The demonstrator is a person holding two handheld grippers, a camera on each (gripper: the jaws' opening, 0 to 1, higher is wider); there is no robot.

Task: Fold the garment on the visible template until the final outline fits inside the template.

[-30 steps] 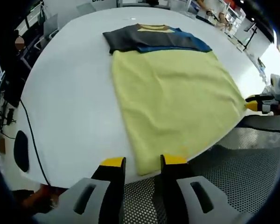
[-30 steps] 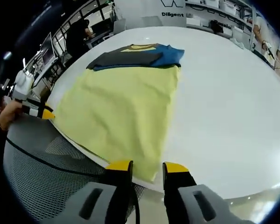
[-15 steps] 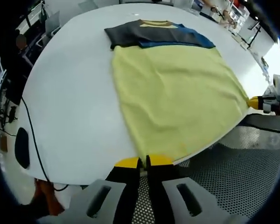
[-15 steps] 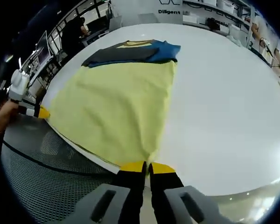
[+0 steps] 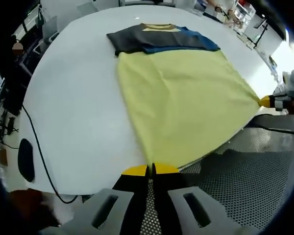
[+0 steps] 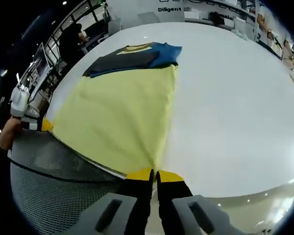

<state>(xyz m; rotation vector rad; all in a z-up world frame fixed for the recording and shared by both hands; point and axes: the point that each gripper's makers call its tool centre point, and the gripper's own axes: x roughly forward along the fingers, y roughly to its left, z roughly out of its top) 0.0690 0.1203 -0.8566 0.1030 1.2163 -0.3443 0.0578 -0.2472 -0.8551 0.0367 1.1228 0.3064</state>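
Both of my hand-held grippers have closed since a second ago, when their jaws stood apart short of the cloth. One yellow garment [image 5: 181, 103] lies flat on the white surface [image 5: 73, 107], its dark grey and blue upper part at twelve o'clock in both views. My left hand-held gripper [image 5: 150, 169] pinches one near corner of the hem, jaws pressed together on the fabric. My right hand-held gripper [image 6: 154, 173] pinches the other near corner the same way (its yellow tip also shows at three o'clock in the left gripper view). The hem between them looks taut. One black cable [image 5: 36, 152] crosses the surface at nine o'clock.
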